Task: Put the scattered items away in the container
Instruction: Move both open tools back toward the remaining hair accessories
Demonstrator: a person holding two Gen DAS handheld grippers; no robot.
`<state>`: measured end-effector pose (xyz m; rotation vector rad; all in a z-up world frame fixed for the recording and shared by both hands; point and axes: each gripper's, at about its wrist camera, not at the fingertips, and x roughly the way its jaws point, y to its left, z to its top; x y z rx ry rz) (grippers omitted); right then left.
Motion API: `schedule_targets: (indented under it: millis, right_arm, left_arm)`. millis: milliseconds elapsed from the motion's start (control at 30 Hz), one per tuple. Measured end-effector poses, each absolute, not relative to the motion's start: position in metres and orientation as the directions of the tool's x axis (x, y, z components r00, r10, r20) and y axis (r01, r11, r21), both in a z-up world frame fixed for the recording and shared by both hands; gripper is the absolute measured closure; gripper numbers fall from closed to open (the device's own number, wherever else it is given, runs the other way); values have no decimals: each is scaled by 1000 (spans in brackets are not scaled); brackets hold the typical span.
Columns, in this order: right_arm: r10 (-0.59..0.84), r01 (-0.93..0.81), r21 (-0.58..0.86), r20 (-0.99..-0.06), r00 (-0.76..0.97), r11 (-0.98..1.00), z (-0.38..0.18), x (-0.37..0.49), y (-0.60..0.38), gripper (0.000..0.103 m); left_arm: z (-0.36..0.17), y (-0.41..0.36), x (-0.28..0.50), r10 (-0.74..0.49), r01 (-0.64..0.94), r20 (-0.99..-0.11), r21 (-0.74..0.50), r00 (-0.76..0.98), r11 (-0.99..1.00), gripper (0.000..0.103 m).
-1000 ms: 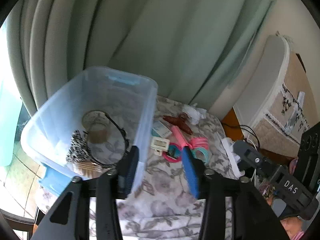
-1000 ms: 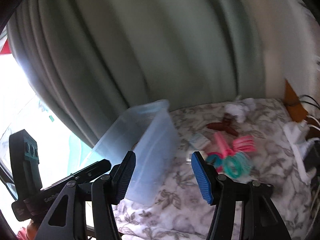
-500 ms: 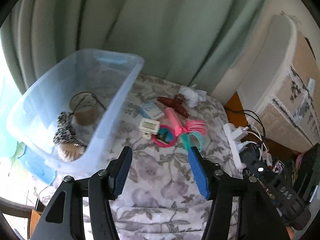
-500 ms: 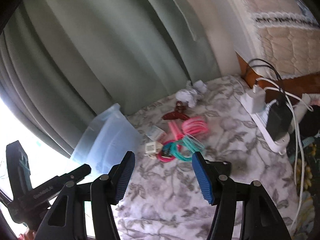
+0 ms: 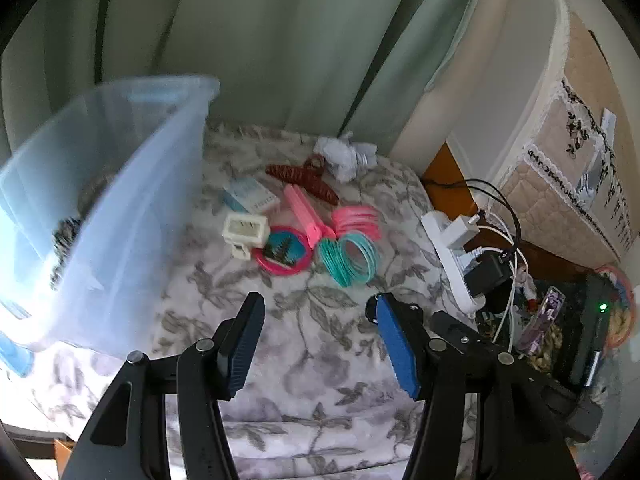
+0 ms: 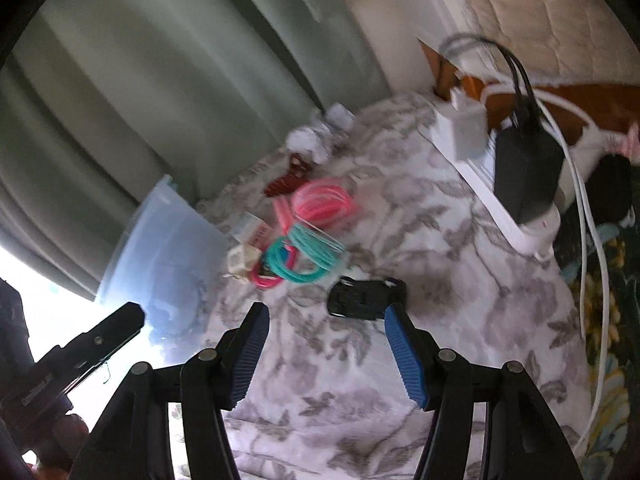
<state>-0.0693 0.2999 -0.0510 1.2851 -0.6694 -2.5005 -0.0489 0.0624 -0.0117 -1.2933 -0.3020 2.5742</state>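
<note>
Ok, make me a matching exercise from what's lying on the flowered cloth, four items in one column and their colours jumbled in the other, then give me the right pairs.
Items:
1. bangles nearest the left gripper
2. bangles behind them
3. claw hair clip
4. crumpled tissue

Colours:
A. white
B. pink
C. teal
D. dark red

Pairs: 1-C, 2-B, 3-D, 4-A
</note>
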Motion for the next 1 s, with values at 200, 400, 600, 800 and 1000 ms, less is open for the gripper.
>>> schedule_targets:
  millis: [200, 400, 600, 800, 1000]
  right_arm:
    - [-397, -11, 476, -746, -535, -879, -72, -77, 300, 38]
    - [-402, -26, 474, -773, -491, -880, -94, -88, 298, 32]
    - [-402, -19, 463, -789, -465, -886, -106, -96, 293, 26]
    - [-387, 2, 435, -798, -463, -900, -107, -103, 286, 25]
    - [-369, 16, 409, -804, -466, -912, -107, -109, 285, 25]
  left_arm:
    - [-32, 63, -59, 360, -104, -762, -364, -539, -926, 43]
    - [-51, 72, -72, 356, -110, -796, -348, -489, -931, 43]
    - [-67, 76, -96, 335, -102, -823, -326, -459, -940, 43]
    - [-84, 81, -129, 343, -91, -842, -337, -417, -937, 43]
    - [-101, 95, -155, 391, -105, -844, -380, -367, -919, 44]
